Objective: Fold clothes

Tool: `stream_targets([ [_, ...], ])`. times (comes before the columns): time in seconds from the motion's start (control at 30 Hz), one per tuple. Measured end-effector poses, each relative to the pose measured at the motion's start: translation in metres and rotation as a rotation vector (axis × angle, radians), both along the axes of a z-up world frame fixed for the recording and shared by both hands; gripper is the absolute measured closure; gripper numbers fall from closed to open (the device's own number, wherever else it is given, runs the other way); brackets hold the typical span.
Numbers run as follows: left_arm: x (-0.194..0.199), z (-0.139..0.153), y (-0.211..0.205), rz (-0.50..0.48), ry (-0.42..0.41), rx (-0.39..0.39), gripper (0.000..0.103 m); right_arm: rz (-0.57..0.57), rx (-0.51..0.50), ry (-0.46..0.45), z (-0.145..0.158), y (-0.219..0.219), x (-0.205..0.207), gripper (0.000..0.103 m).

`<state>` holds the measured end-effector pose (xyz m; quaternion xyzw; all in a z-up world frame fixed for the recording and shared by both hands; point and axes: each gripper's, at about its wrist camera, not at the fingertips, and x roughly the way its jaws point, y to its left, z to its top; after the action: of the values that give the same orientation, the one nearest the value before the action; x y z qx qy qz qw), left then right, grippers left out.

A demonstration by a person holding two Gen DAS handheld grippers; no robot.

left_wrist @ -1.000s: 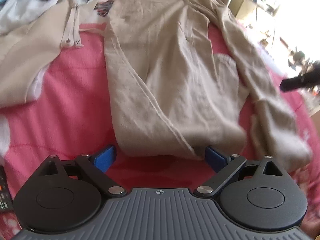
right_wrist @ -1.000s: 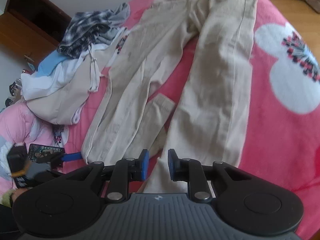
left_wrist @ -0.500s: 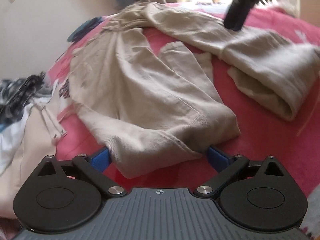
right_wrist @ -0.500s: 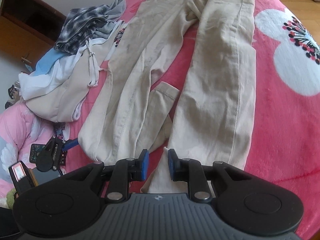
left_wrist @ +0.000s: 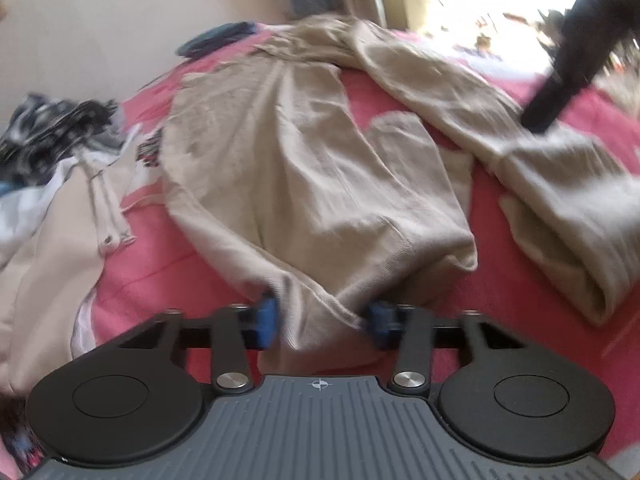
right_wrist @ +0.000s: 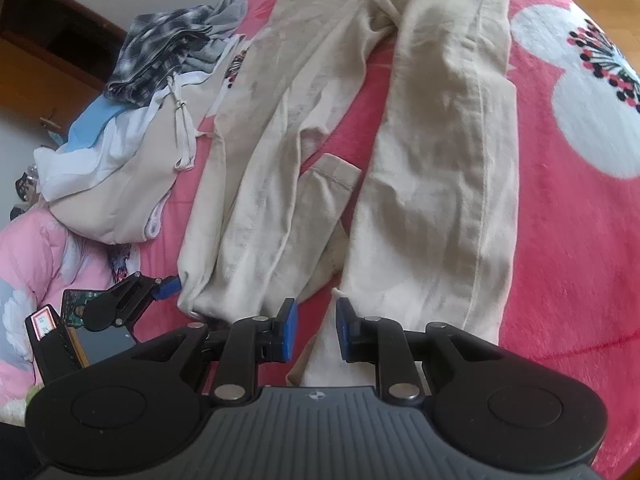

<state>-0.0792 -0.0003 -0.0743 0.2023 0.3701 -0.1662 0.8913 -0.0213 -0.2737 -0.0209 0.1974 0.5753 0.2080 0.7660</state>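
Note:
Beige trousers [right_wrist: 440, 160] lie flat on the pink bedspread [right_wrist: 560, 260], legs pointing toward me. My right gripper [right_wrist: 317, 328] is shut on the hem of the right-hand leg, with pale cloth between its blue pads. In the left wrist view the same trousers [left_wrist: 300, 160] spread out ahead. My left gripper [left_wrist: 322, 320] has its pads pressed into the bunched hem of the other leg. The right gripper [left_wrist: 538, 124] shows there as a dark blurred shape on the far leg. The left gripper [right_wrist: 166, 285] sits at the hem's corner in the right wrist view.
A heap of clothes lies left of the trousers: a cream hoodie [right_wrist: 120, 184] with drawstrings, a plaid shirt [right_wrist: 160, 48], white and blue pieces. The bedspread carries a big white flower print [right_wrist: 592, 100]. A bright window [left_wrist: 480, 0] is beyond the bed.
My left gripper's fingers have come together from wide open onto the leg hem, bunching it. The left view has swung and blurred. The right gripper has kept its hold and barely moved.

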Motion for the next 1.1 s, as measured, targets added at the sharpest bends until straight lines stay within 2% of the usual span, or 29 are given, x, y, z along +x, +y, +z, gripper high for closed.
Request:
stream_targets([
  [0.1, 0.012, 0.013, 0.013, 0.070, -0.040, -0.014, 0.085, -0.012, -0.005, 0.002, 0.000, -0.003, 0.000, 0.081],
  [0.27, 0.043, 0.042, 0.043, 0.211, -0.140, 0.014, 0.085, -0.029, -0.002, -0.002, -0.001, -0.010, -0.001, 0.081],
  [0.3, 0.054, 0.049, 0.051, 0.255, -0.154, 0.021, 0.083, -0.033, -0.003, 0.000, -0.002, -0.011, -0.001, 0.081],
  [0.33, 0.068, 0.053, 0.060, 0.309, -0.150, 0.032, 0.077, -0.039, -0.005, 0.004, -0.003, -0.013, -0.001, 0.081],
  [0.43, 0.103, 0.049, 0.079, 0.435, -0.075, 0.097, 0.059, -0.060, -0.008, 0.017, -0.009, -0.017, 0.001, 0.081],
  [0.47, 0.108, 0.046, 0.083, 0.463, -0.047, 0.104, 0.057, -0.071, -0.006, 0.022, -0.011, -0.019, 0.001, 0.081],
  [0.5, 0.110, 0.044, 0.086, 0.483, -0.021, 0.099, 0.050, -0.083, -0.006, 0.026, -0.012, -0.022, 0.001, 0.081],
  [0.53, 0.109, 0.045, 0.090, 0.491, 0.007, 0.070, 0.041, -0.094, -0.009, 0.028, -0.013, -0.025, 0.001, 0.081],
  [0.6, 0.102, 0.048, 0.099, 0.499, 0.057, -0.019, 0.033, -0.118, -0.015, 0.031, -0.015, -0.032, 0.001, 0.080],
  [0.7, 0.089, 0.060, 0.119, 0.549, 0.097, -0.141, 0.024, -0.154, -0.043, 0.039, -0.019, -0.043, 0.000, 0.070],
  [0.8, 0.078, 0.075, 0.141, 0.622, 0.102, -0.231, 0.018, -0.194, -0.062, 0.060, -0.026, -0.054, -0.001, 0.069],
  [0.97, 0.057, 0.117, 0.139, 0.647, -0.100, -0.180, 0.017, -0.244, -0.043, 0.090, -0.036, -0.065, -0.002, 0.068],
  [1.03, 0.048, 0.135, 0.136, 0.652, -0.188, -0.153, 0.009, -0.253, -0.041, 0.090, -0.037, -0.066, -0.003, 0.068],
  [1.1, 0.042, 0.149, 0.127, 0.616, -0.261, -0.154, 0.007, -0.263, -0.048, 0.085, -0.036, -0.070, -0.005, 0.067],
])
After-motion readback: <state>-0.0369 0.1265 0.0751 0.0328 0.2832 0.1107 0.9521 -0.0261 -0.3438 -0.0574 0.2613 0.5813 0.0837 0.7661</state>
